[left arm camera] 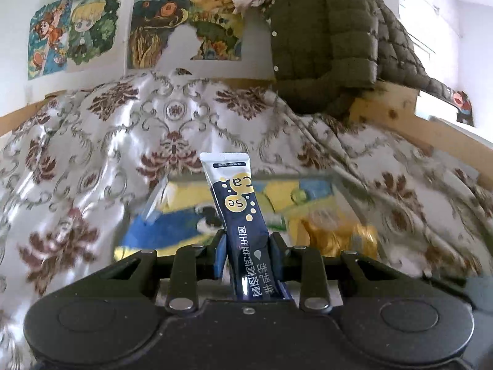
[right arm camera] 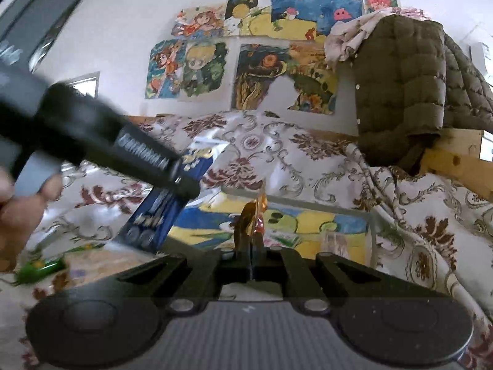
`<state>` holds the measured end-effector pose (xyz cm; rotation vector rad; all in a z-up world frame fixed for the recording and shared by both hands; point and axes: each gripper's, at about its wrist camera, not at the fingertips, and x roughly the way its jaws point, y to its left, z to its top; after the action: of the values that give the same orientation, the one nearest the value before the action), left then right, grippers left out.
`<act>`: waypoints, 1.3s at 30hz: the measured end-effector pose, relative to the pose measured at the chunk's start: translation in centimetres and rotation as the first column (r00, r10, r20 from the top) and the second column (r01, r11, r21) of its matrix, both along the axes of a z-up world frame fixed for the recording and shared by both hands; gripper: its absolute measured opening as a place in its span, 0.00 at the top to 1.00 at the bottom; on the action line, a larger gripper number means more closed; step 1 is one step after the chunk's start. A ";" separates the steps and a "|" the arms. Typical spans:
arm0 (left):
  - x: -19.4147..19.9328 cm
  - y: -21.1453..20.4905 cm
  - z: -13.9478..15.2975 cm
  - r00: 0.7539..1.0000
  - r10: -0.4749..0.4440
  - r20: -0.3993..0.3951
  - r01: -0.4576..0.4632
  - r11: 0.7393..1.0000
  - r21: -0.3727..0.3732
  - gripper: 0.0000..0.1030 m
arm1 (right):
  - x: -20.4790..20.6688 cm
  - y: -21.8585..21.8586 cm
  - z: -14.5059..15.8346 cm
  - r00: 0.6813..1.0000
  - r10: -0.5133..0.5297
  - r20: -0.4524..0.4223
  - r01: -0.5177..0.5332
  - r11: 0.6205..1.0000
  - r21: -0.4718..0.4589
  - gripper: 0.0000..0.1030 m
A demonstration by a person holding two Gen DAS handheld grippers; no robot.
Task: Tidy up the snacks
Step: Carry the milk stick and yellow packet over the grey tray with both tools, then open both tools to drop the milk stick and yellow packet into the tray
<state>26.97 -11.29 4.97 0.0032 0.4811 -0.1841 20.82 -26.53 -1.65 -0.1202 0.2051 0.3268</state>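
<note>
Snack sachet (left arm camera: 238, 212), light, slick and easily bent, clamped low on its body by the left gripper (left arm camera: 248, 246) above the clear box's (left arm camera: 342, 185) near edge, while the right gripper (right arm camera: 253, 248), fully closed, pinches a crinkly gold-wrapped candy (right arm camera: 251, 219).

A white wall (right arm camera: 123, 30) hung with cartoon posters (right arm camera: 188, 67) rises behind a floral satin cloth (left arm camera: 123, 129).
</note>
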 end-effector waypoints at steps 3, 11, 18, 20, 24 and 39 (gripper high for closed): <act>3.0 -0.7 0.1 1.000 0.019 -0.013 -0.019 0.999 -0.027 0.69 | 1.7 -0.5 -0.2 1.000 -0.002 0.027 0.002 1.000 -0.012 0.99; 9.4 -2.7 -1.8 0.997 0.060 -0.057 -0.065 0.992 -0.106 0.69 | 5.8 -2.9 -0.9 0.997 -0.023 -0.078 0.030 0.995 0.093 0.99; 12.6 -4.4 -4.1 0.991 0.076 -0.111 -0.086 0.993 -0.086 0.69 | 6.8 -3.5 -1.5 0.991 -0.053 -0.120 0.066 0.993 0.103 0.98; 12.8 -4.6 -4.7 0.989 0.079 -0.126 -0.089 0.993 -0.078 0.69 | 7.0 -3.7 -1.4 0.990 -0.062 -0.127 0.076 0.991 0.109 0.98; 12.8 -4.9 -5.6 0.986 0.085 -0.141 -0.097 0.993 -0.075 0.69 | 7.4 -4.0 -1.4 0.986 -0.084 -0.146 0.101 0.989 0.112 0.95; 12.2 -5.4 -5.9 0.989 0.078 -0.122 -0.083 0.996 -0.038 0.46 | 7.7 -5.0 -1.0 0.967 -0.189 -0.168 0.207 0.974 0.095 0.54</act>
<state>39.13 -16.71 -0.95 -0.0696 0.5964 -0.1154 28.53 -31.51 -2.70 0.0375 0.3525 0.1470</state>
